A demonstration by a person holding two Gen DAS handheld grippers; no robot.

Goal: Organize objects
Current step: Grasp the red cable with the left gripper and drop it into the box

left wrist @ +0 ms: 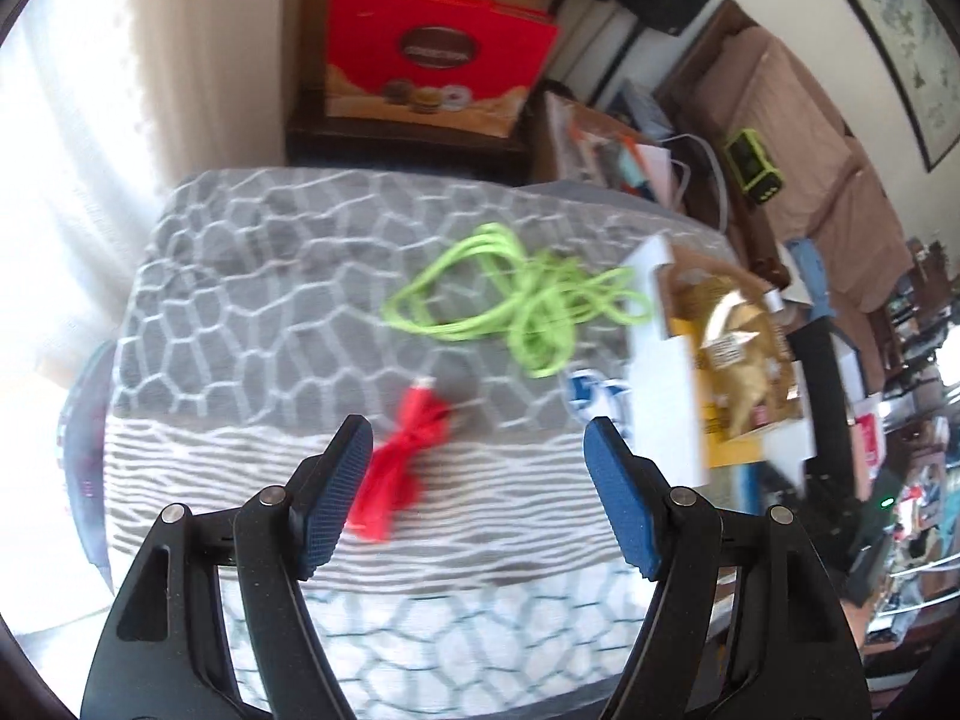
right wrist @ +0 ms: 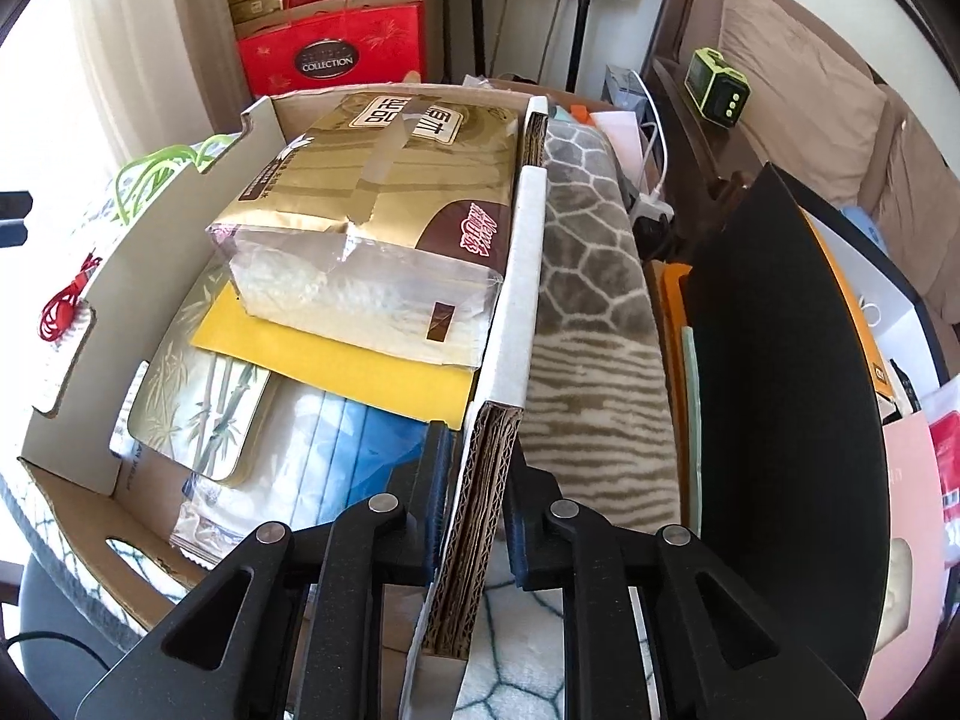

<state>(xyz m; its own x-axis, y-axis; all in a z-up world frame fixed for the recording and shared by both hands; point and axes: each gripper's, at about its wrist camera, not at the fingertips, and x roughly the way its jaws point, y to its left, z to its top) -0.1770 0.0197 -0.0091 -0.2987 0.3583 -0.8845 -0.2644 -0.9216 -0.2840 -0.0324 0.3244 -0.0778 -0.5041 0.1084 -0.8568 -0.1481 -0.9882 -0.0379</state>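
Cables lie loose on the grey-and-white patterned blanket [left wrist: 252,276]: a red cable [left wrist: 402,468], bundled short and tied at its middle, sits just ahead of the left tongs [left wrist: 480,492], and a green cable [left wrist: 510,300] sprawls in open loops beyond it, near the white wall of the cardboard box [left wrist: 660,372]. The left tongs stand spread with nothing between the blue pads [left wrist: 336,498]; the red bundle shows beside the left-hand pad, and whether it touches is unclear in the blur.

The right tongs [right wrist: 474,516] are pressed together on the box wall [right wrist: 480,480], pinching the corrugated edge at the near corner. Inside the box rest a gold packet [right wrist: 384,192] atop a yellow envelope [right wrist: 336,372], a bamboo-printed tin [right wrist: 198,396] and some blue-and-white packs [right wrist: 336,450].

Both cables are probably light, soft and floppy. The red one should lift as a single piece if taken across its tied waist, where the strands are thickest and least likely to slip out. The green one is likely to trail and snag; its knotted cluster, where the loops cross, looks the safest hold. The loaded box seems fairly heavy for a single-wall pinch, and the cardboard could bend or tear if hauled by that corner alone.
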